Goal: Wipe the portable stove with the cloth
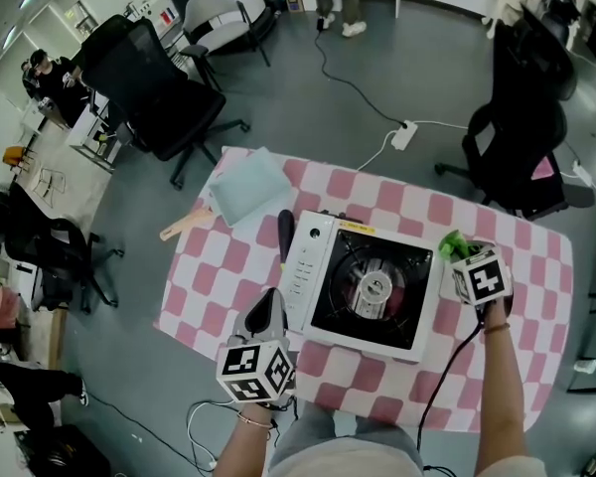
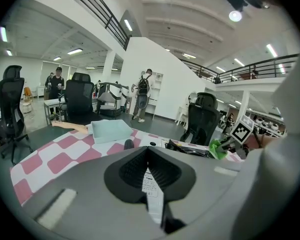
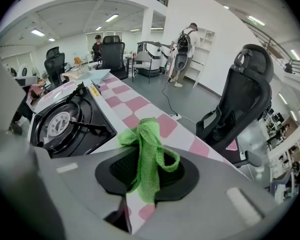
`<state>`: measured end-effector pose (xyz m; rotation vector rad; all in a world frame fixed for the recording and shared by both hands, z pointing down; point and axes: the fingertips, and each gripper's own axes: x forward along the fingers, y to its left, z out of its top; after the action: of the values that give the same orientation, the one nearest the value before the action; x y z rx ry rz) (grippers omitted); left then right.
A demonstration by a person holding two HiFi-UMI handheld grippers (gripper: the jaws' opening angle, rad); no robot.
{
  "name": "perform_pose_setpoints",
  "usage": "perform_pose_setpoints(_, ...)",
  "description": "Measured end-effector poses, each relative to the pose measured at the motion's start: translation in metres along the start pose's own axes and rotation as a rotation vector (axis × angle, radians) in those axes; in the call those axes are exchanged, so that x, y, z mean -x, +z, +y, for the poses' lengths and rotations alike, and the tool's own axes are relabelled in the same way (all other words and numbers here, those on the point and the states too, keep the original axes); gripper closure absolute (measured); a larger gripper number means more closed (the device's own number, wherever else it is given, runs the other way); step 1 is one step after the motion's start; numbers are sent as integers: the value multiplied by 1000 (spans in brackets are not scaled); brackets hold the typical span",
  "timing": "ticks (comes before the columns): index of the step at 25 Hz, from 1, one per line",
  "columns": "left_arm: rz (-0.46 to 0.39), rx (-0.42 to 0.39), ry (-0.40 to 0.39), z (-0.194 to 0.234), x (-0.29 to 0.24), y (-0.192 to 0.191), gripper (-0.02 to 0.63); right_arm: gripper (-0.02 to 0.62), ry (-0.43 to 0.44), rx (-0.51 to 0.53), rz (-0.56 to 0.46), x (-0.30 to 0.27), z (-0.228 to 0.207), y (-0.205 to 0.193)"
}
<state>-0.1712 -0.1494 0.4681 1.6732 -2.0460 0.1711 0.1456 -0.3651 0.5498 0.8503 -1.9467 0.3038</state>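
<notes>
The portable stove (image 1: 372, 286), white with a black top and round burner, sits in the middle of the pink-and-white checked table (image 1: 536, 256). My right gripper (image 1: 459, 254) is at the stove's right edge, shut on a green mesh cloth (image 1: 449, 242). In the right gripper view the cloth (image 3: 147, 149) hangs bunched between the jaws, with the stove (image 3: 65, 124) to the left. My left gripper (image 1: 270, 308) is by the stove's front-left corner, shut and holding nothing. Its own view looks across the stove (image 2: 190, 148) toward the green cloth (image 2: 217, 148).
A folded pale blue cloth (image 1: 250, 189) lies at the table's far left corner, beside a wooden handle (image 1: 184, 227). A black object (image 1: 285, 235) lies against the stove's left side. Office chairs (image 1: 159, 87) (image 1: 521, 137) and a power strip (image 1: 404, 134) are beyond the table.
</notes>
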Motion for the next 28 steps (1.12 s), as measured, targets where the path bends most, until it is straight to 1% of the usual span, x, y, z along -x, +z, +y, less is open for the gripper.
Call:
perform_pose_setpoints(3, -8, -3, 4, 2, 7, 3, 606, 505, -21, -21, -8, 1, -4, 0)
perform_pose_setpoints(6, -17, -5, 6, 3, 13, 5, 606, 505, -73, -49, -35, 5, -13, 2)
perform_pose_setpoints(9, -29, -8, 7, 3, 20, 8, 606, 505, -107, -76, -70, 15, -18, 5)
perform_pose_setpoints(14, -51, -11, -6, 0, 30, 16, 606, 505, -136, -128, -154, 43, -22, 10)
perform_pose_setpoints(17, -68, -16, -25, -5, 33, 22, 606, 505, -145, -170, -240, 67, -22, 12)
perform_pose_setpoints(21, -101, -23, -62, -18, 38, 34, 605, 505, -181, -277, -411, 112, -24, 15)
perform_pose_setpoints(25, -144, -32, -106, -32, 43, 50, 606, 505, -253, -411, -560, 159, -28, 5)
perform_pose_setpoints(28, -165, -39, -130, -43, 43, 59, 606, 505, -318, -494, -661, 195, -27, -9)
